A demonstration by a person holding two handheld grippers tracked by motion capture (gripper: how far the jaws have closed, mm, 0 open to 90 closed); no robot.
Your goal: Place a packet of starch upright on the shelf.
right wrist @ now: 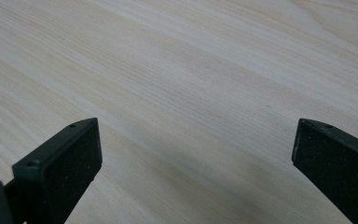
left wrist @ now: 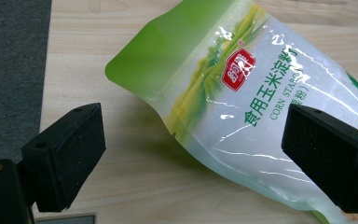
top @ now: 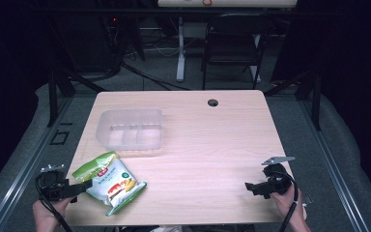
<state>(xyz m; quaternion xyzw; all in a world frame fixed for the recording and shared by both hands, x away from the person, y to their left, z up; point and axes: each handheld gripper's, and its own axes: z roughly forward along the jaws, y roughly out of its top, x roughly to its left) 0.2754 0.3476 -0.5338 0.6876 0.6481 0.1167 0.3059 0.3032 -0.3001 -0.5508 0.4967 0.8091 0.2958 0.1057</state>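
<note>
On the green and clear bag (left wrist: pixel 242 116), lying near the tabletop's front left corner, a red badge with white Chinese characters too stylised to be read is seen. Beneath it, "食用玉米淀粉" is printed in green, and under that "CORN STAR" can be read, the rest being hidden.

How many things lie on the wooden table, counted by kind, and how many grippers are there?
Green and white corn starch bag: 1
Clear plastic divided container: 1
Black two-jaw grippers, left gripper and right gripper: 2
Total: 4
</note>
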